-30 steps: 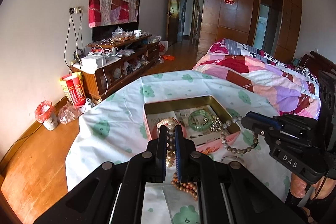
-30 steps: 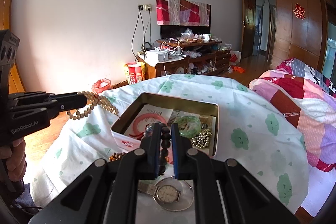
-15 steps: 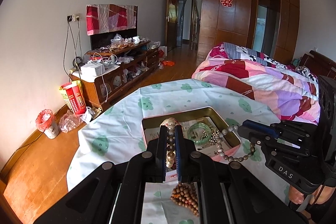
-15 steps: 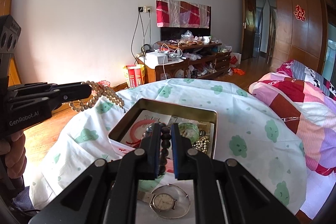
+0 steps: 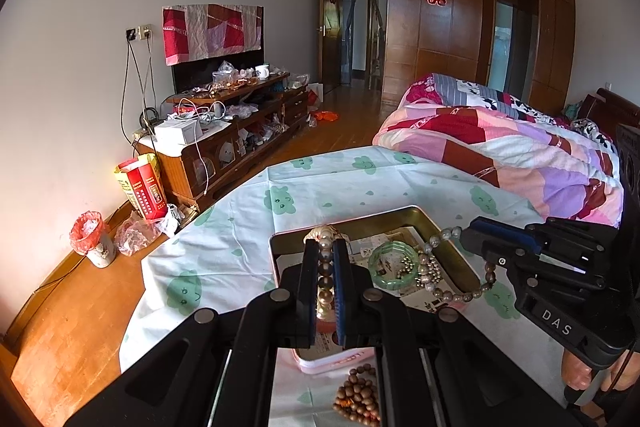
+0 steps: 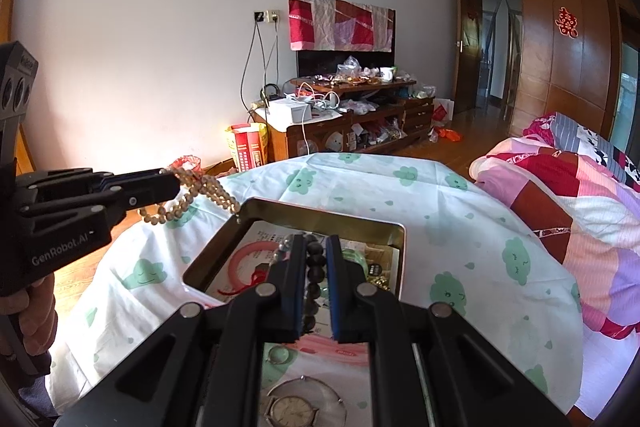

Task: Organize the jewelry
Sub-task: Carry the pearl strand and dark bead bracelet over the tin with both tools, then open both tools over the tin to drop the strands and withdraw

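Observation:
An open pink tin (image 5: 450,245) (image 6: 316,207) sits on the table with a green bangle (image 5: 391,264), silver beads and papers inside. My left gripper (image 5: 325,251) is shut on a tan bead bracelet (image 5: 325,281), held above the tin's left edge; it also shows in the right wrist view (image 6: 188,193). My right gripper (image 6: 316,247) is shut on a dark grey bead bracelet (image 6: 314,267), held over the tin; it hangs in a loop in the left wrist view (image 5: 456,291).
A brown wooden bead bracelet (image 5: 358,397) and a wristwatch (image 6: 294,407) lie on the cloud-print cloth (image 6: 460,239) in front of the tin. A quilted bed (image 5: 500,143) stands to the right, a cluttered TV cabinet (image 5: 228,131) by the far wall.
Both grippers have risen and tilted a little, bracelets still gripped. The tin now sits lower and closer beneath them, and the left bracelet has moved over the tin's left rim.

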